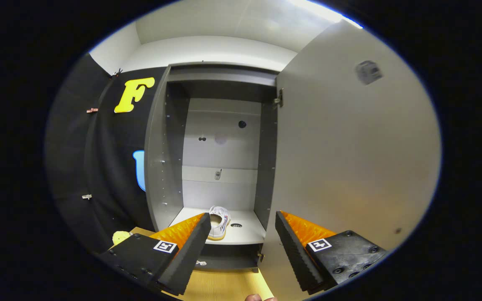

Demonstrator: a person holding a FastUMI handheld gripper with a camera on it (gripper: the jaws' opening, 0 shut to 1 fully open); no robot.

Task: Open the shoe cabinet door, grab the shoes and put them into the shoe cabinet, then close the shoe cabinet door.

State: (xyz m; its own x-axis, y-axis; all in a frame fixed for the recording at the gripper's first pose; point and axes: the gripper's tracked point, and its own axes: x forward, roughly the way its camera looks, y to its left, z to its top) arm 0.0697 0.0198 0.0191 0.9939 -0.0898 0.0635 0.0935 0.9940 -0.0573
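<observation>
One white shoe sits on the bottom shelf of the shoe cabinet, toward the shelf's left front, heel end facing out, with dark lettering on its side. It lies just beyond the left fingertip of the hand-held gripper, partly hidden behind that fingertip. A small dark round mark shows on the shelf just right of the shoe.

Cabinet interior: grey back panel with a few holes and a small metal fitting at mid height; dark side walls with rows of peg holes. The cabinet door stands wide open on the right, hinged at its left edge, its pale inner face running near to far beside the right finger.

Hand-held gripper: fingers spread wide apart, nothing between them; ribbed black pads face inward, orange backing behind. Both fingers hover in front of the cabinet opening, touching nothing.

Wooden floor lies below the fingers in front of the cabinet. A small yellow object rests on the floor left of the cabinet, near the black booth wall; cannot tell what it is.
</observation>
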